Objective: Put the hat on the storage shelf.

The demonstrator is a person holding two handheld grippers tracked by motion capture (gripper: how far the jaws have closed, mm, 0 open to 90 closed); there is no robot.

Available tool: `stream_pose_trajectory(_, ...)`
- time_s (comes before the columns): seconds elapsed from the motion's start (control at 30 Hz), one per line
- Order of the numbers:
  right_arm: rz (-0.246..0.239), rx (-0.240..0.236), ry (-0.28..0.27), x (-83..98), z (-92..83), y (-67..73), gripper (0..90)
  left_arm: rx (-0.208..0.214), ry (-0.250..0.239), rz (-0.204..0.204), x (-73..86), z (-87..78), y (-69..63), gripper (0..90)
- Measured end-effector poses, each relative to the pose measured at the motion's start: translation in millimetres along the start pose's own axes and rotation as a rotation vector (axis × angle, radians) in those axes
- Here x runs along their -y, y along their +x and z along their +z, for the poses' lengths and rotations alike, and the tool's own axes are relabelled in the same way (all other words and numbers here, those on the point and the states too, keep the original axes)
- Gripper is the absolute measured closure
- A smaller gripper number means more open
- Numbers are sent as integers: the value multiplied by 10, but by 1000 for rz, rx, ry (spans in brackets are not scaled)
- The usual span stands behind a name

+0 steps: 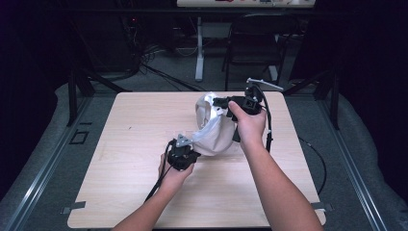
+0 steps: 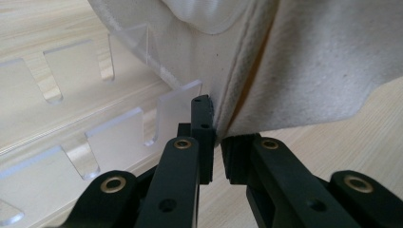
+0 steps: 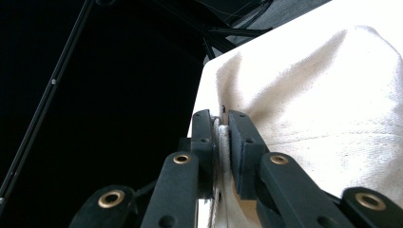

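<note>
A white canvas bag [image 1: 211,127] sits bunched up at the middle of the wooden table [image 1: 130,139]. My left gripper [image 1: 186,146] is at the bag's near left edge. In the left gripper view it [image 2: 217,135] is shut on the hem of the cloth [image 2: 304,71], beside a clear slotted acrylic piece [image 2: 95,99] that the cloth drapes over. My right gripper [image 1: 222,102] is at the bag's far top edge. In the right gripper view its jaws [image 3: 219,124] are shut on a fold of the cloth [image 3: 323,104], held above the table.
A black chair [image 1: 255,43] and a white desk leg [image 1: 199,53] stand beyond the far table edge, with cables on the floor. Black cables trail from both grippers across the table. Bare wood lies left of and in front of the bag.
</note>
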State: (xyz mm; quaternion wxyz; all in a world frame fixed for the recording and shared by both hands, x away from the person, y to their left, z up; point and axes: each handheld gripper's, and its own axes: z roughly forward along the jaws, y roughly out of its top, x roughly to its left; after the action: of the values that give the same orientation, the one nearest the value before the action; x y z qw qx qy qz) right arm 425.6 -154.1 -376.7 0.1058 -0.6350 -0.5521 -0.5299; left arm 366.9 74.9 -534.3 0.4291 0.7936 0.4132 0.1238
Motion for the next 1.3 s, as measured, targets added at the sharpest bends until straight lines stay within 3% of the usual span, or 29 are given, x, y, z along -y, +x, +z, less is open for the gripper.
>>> stream_pose_trajectory(0.1, 0, 6, -3, 4, -1, -15, 820, 9, 7, -13, 6, 5, 8, 852)
stream_pose_trajectory(0.43, 10, 19, -8, -4, -25, -124, 821, 27, 19, 0, 21, 13, 43, 849)
stream_pose_trajectory(0.77, 28, 28, -19, -4, -53, -235, 820, 13, 17, 12, 33, 17, 25, 845)
stream_pose_trajectory(0.83, 27, 28, -17, -3, -59, -243, 820, 14, 15, 5, 33, 13, 29, 838)
stream_pose_trajectory(0.93, 30, 29, -24, -9, -71, -258, 819, 33, -1, -40, 42, -8, 52, 787)
stream_pose_trajectory(1.07, 31, 39, -23, -19, -100, -310, 818, 11, -27, -24, 72, -110, 31, 646)
stream_pose_trajectory(1.2, 22, 52, -19, -19, -137, -341, 818, 23, -67, 1, 125, -304, -6, 600)
stream_pose_trajectory(1.3, 24, 59, -20, -18, -156, -349, 817, 36, -95, 29, 193, -539, -17, 591)
